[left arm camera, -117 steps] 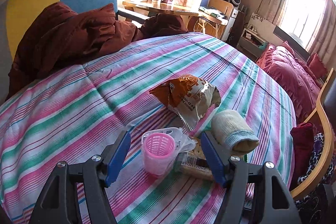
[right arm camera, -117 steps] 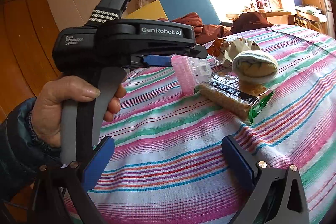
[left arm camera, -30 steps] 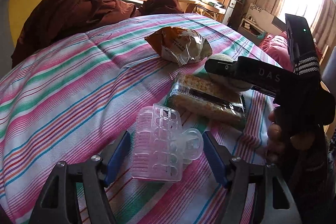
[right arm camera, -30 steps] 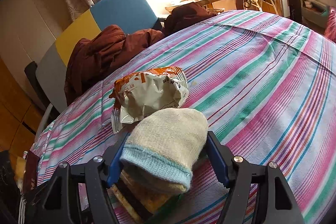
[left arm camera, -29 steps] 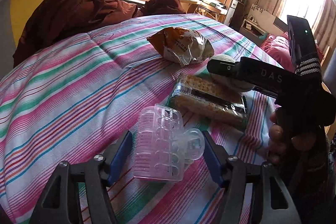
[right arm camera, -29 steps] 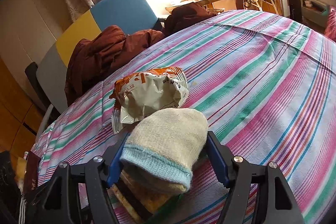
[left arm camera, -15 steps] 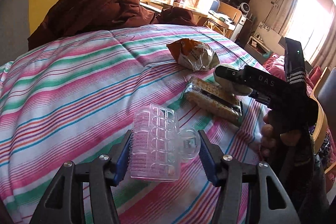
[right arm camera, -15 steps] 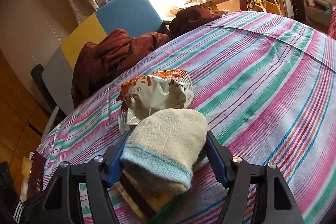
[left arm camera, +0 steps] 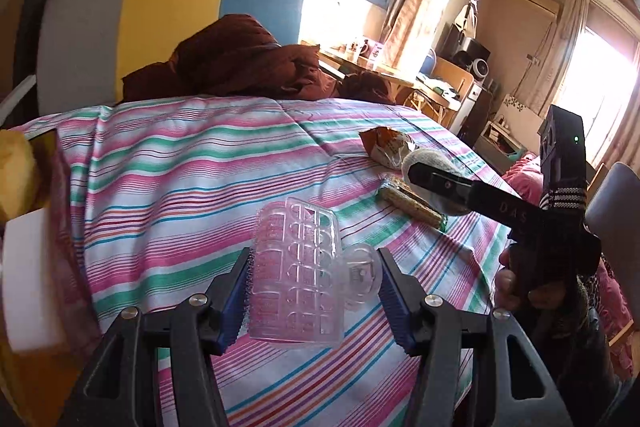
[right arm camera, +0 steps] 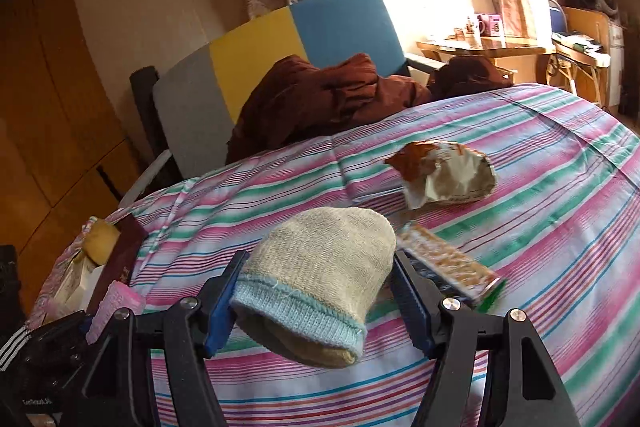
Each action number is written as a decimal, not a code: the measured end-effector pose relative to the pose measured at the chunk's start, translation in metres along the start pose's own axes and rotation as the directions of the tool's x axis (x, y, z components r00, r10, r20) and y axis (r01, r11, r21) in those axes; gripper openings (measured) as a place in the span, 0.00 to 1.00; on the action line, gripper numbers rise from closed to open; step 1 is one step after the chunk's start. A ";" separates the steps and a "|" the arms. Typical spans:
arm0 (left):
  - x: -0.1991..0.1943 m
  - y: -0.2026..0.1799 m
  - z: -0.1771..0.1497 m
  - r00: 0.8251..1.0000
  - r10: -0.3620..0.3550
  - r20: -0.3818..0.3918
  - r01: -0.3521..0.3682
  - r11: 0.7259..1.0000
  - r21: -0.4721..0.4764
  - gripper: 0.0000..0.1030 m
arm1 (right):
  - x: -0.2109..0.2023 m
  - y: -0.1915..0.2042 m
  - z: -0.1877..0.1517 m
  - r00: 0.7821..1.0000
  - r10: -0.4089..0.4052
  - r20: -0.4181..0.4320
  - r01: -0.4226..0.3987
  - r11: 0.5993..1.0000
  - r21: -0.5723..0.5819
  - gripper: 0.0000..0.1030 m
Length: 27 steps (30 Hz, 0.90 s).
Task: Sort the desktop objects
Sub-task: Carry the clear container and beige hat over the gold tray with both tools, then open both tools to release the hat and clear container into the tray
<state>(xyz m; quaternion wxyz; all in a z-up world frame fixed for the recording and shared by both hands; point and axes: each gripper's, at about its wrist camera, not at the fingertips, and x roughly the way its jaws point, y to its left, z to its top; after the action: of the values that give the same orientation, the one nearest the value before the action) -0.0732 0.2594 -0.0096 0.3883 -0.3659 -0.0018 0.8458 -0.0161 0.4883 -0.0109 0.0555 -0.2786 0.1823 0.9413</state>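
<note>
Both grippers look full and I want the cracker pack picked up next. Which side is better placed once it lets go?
Right. The right gripper, shut on the sock, hangs just beside the cracker pack. The left gripper holds the clear clip farther off.

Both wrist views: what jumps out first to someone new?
Each tool has something clamped. The left tool holds a clear plastic hair roller above the striped tablecloth; the right tool holds a rolled beige sock. Behind the sock, a cracker packet and a crumpled snack bag lie on the cloth.
</note>
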 end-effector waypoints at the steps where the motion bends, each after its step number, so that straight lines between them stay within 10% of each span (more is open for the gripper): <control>1: -0.010 0.007 -0.002 1.000 0.008 0.015 -0.007 1.000 -0.016 0.58 | 0.001 0.013 -0.001 1.000 0.026 -0.006 -0.027 1.000 -0.017 0.68; 15: -0.130 0.133 -0.031 0.944 0.289 0.157 -0.244 0.935 -0.256 0.58 | 0.010 0.189 -0.039 0.925 0.348 -0.150 -0.377 0.887 -0.265 0.68; 27: -0.164 0.187 -0.051 0.915 0.364 0.174 -0.289 0.893 -0.346 0.58 | 0.023 0.287 -0.076 0.851 0.447 -0.275 -0.525 0.742 -0.418 0.68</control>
<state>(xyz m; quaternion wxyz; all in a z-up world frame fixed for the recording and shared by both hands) -0.0936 0.0061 0.0009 0.1737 -0.3154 -0.1198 0.9252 -0.0565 0.1934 0.0066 -0.2774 -0.2990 0.0146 0.9129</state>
